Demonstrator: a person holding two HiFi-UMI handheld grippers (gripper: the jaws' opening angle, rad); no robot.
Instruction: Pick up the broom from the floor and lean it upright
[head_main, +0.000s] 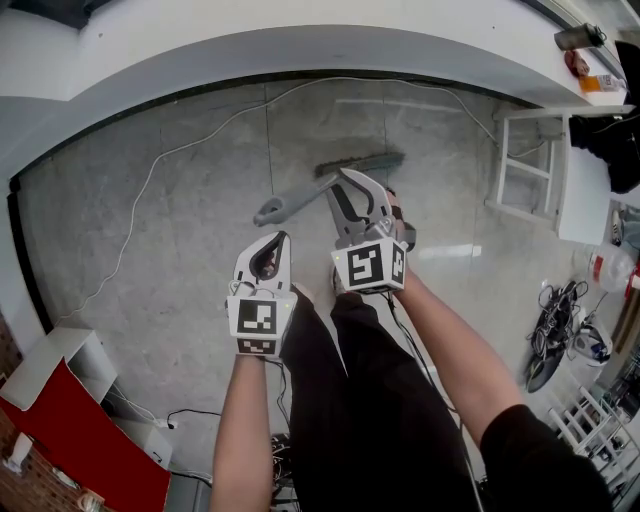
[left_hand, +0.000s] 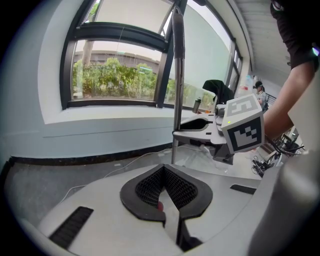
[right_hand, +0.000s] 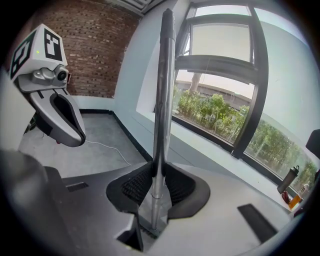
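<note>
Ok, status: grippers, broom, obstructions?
Right gripper shut on broom handle, upright. Left gripper shut, empty. White cable on floor, apart from it.

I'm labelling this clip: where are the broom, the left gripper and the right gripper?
broom (head_main: 362, 162): head view, on its bristle head.
left gripper (left_hand: 163, 170): left gripper view, between its fingertips.
right gripper (right_hand: 158, 170): right gripper view, between its fingertips, on the broom.

- right gripper clamped on broom handle; brush end down on grey floor
- left gripper just beside, clear of broom
- white cable trails across floor
</note>
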